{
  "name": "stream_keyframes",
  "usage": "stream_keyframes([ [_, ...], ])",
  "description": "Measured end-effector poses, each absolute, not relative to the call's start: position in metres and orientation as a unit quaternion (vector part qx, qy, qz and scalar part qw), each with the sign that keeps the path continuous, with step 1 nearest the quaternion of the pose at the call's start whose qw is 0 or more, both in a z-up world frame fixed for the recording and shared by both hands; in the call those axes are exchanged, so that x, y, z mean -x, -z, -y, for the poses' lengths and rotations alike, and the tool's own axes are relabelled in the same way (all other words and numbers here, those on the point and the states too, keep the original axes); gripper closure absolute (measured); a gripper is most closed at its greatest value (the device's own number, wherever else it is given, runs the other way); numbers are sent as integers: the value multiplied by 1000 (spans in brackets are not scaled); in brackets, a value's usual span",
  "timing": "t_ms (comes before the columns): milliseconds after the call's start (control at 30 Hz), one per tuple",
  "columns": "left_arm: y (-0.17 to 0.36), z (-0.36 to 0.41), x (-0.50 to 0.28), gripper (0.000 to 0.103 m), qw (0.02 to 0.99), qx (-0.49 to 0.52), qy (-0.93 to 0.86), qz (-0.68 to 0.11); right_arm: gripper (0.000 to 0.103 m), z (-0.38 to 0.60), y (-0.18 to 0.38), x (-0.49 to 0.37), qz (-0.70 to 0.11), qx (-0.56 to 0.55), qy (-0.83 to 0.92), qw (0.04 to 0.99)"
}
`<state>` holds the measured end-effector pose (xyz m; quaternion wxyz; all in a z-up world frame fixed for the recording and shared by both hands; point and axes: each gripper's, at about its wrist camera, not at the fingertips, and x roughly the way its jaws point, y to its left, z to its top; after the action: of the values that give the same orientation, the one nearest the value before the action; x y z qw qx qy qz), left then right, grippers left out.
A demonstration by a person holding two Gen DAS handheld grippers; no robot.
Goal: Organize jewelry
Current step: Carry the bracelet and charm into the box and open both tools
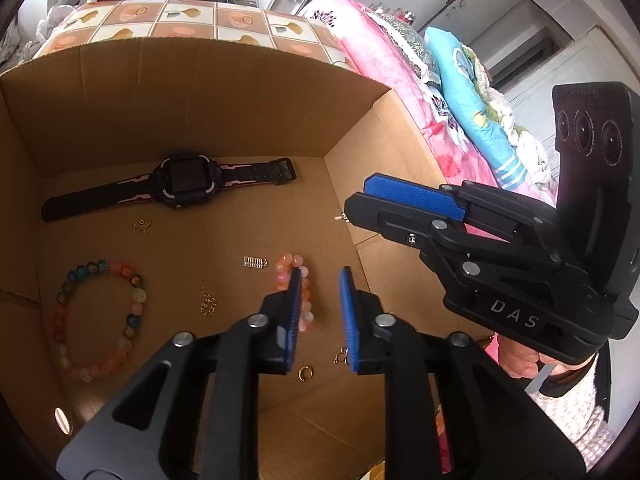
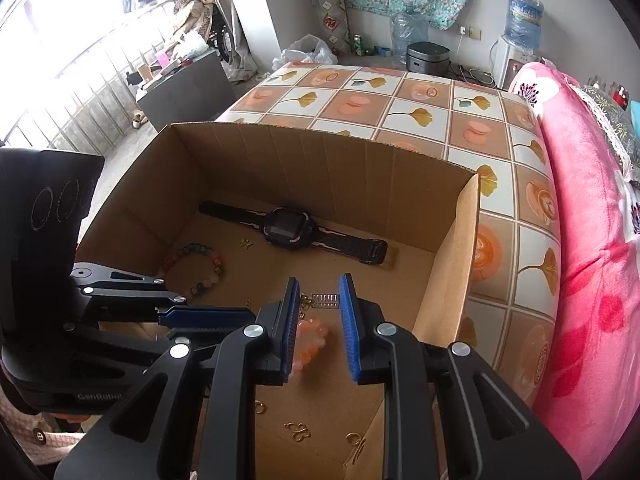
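An open cardboard box [image 1: 200,100] [image 2: 320,168] holds the jewelry. A black and pink watch [image 1: 186,182] [image 2: 290,230] lies along its far wall. A multicolour bead bracelet [image 1: 96,320] [image 2: 200,268] lies at the left. My left gripper [image 1: 321,272] [image 2: 250,317] is open over the box floor, and an orange bead bracelet [image 1: 286,268] [image 2: 314,334] lies on the cardboard just beyond its left finger. My right gripper [image 1: 358,194] [image 2: 321,280] hovers above the box's right side, open, with nothing between its pads. A silver bar charm [image 1: 255,262] [image 2: 326,300] and a gold chain [image 1: 208,304] lie nearby.
Small gold pieces are scattered on the box floor: a butterfly charm [image 1: 142,226], a ring [image 1: 306,373], another butterfly [image 2: 298,432]. The box stands on a table with a tiled cloth [image 2: 400,100]. A pink blanket [image 2: 580,240] lies to the right. A hand [image 1: 520,360] holds the right gripper.
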<state>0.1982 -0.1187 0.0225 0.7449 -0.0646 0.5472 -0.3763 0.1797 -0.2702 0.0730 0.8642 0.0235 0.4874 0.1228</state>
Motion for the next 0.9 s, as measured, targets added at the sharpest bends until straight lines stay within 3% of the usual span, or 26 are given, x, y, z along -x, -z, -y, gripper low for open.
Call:
stream_keyframes([
  [33, -22, 121, -199, 72, 746, 65, 375, -547, 82, 272, -73, -180, -487, -27, -122, 865],
  [233, -35, 111, -195, 69, 764, 70, 377, -519, 82, 282, -79, -177, -469, -49, -121, 874],
  [400, -67, 83, -176, 59, 800, 61, 377, -463, 78, 298, -96, -160, -433, -81, -107, 892],
  [467, -83, 62, -163, 45, 821, 57, 370, -432, 69, 309, -104, -147, -416, -98, -90, 900],
  [667, -110, -16, -139, 19, 893, 61, 265, -359, 64, 338, -92, -112, -418, -171, -66, 890],
  [800, -81, -48, -156, 19, 874, 97, 206, -429, 64, 345, -60, -103, -458, -240, -85, 851],
  [900, -44, -49, -164, 19, 828, 145, 225, -493, 59, 334, -53, -98, -473, -229, -82, 847],
])
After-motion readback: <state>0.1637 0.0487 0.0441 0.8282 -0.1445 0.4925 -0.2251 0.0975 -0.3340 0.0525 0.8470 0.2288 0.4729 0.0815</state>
